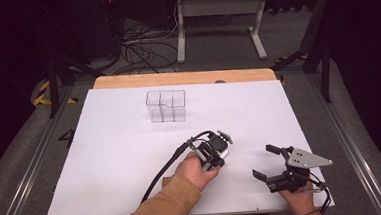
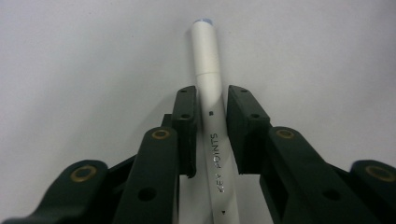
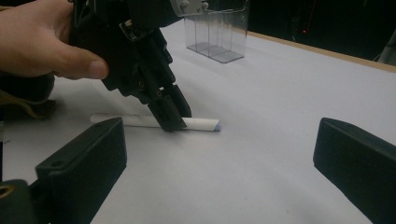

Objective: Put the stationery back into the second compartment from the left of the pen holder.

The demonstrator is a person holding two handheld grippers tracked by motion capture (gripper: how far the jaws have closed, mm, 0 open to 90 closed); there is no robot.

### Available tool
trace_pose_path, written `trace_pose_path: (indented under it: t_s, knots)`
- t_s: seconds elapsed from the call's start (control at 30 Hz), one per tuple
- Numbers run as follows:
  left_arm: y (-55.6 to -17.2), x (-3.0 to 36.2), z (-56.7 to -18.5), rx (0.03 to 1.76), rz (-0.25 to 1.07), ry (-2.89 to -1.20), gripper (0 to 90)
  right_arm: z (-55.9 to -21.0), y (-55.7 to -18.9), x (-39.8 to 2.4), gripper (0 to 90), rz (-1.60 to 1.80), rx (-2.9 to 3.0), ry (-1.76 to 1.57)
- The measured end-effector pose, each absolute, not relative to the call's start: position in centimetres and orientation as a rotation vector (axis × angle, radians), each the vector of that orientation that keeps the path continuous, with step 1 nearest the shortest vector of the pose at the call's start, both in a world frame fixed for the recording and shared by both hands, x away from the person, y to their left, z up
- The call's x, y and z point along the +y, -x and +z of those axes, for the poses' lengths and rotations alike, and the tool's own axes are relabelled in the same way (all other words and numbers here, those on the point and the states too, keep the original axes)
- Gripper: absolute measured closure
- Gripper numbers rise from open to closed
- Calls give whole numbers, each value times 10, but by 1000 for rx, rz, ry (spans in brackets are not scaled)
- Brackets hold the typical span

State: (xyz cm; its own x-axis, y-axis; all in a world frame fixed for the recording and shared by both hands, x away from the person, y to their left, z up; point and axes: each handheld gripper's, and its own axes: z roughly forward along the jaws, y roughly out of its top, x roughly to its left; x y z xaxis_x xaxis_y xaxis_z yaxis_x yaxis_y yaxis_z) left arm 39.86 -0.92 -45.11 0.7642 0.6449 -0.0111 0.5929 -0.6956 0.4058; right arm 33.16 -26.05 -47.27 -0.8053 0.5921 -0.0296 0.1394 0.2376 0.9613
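Pen [image 2: 212,116] lies flat on the white surface [image 1: 131,156], near middle | your left gripper [image 1: 221,153] has its jaws clamped on the barrel — not lifted yet | right gripper [image 1: 269,163] waits at near right, jaws spread, holding nothing | left to do — lift, likely carry to the clear organizer [image 1: 166,106] at far centre

- The pen [image 2: 208,88] is white, with a pale blue tip at its far end and grey lettering along its barrel.
- The left gripper [image 2: 208,121] has black jaws with brass-coloured rivets.
- The right gripper [image 1: 272,162] is black, with a grey plate on top.
- The table [image 1: 105,142] has a white top and a light wooden strip along its far edge.
- The box [image 1: 166,106] is clear plastic with see-through dividers.
- The sleeve [image 1: 164,207] is tan.
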Motion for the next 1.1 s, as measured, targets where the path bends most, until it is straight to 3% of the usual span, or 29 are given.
trace_pose_path:
  t_s: [0.53, 1.1]
  knots:
    - [-396, -6, -443, 958, 166, -2531, 786, -473, -331, -260, 33, 1588, 2129, -678]
    - [-388, 14, -415, 866, 171, -2402, 786, -473, -331, -260, 33, 1589, 2130, -678]
